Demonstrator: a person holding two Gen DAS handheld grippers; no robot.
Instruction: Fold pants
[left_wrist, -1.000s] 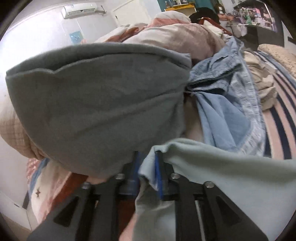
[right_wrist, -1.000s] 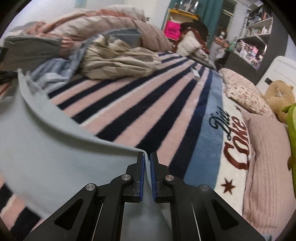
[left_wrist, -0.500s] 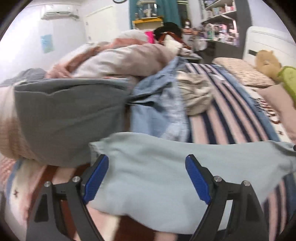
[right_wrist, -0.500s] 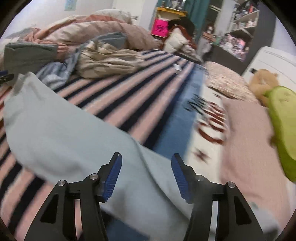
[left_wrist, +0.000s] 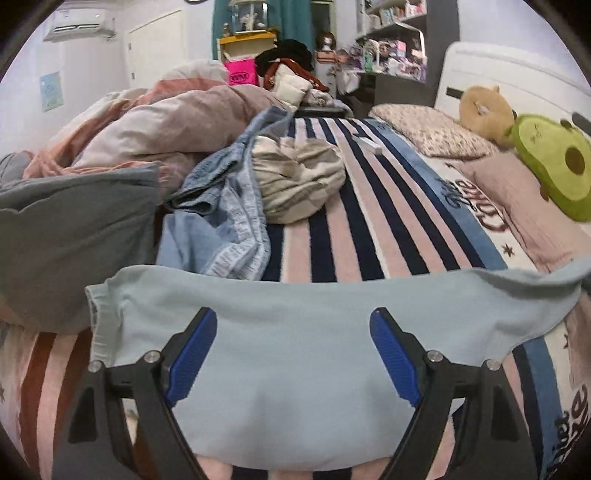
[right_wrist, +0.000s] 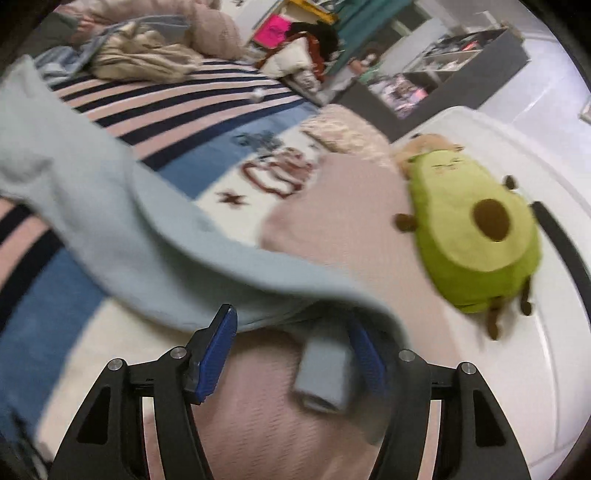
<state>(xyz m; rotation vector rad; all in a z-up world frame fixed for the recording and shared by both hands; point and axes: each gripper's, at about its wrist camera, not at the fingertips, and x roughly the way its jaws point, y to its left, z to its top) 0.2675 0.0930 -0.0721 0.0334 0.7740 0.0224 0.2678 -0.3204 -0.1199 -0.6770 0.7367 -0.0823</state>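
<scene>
The pale blue pants (left_wrist: 332, 295) lie spread across the striped blanket (left_wrist: 332, 229), stretching from left to right in the left wrist view. My left gripper (left_wrist: 291, 317) hovers over them, open wide, and its blue pads touch no cloth. In the right wrist view the pants (right_wrist: 110, 206) run from the upper left down to my right gripper (right_wrist: 291, 317). Its jaws are opening. A blurred end of the pants hangs between them and drapes over the right finger (right_wrist: 365, 354), with no pad pressing on it.
A grey folded garment (left_wrist: 74, 229), blue jeans (left_wrist: 221, 214) and a beige bundle (left_wrist: 299, 181) lie at the left of the bed, before a crumpled duvet (left_wrist: 166, 122). An avocado plush (right_wrist: 476, 229) and a pink pillow (left_wrist: 517, 206) sit by the white headboard (right_wrist: 498, 140).
Both grippers went from shut on the pants to open and let the cloth drop onto the bed. Both views swung right, toward the pillows and headboard.
</scene>
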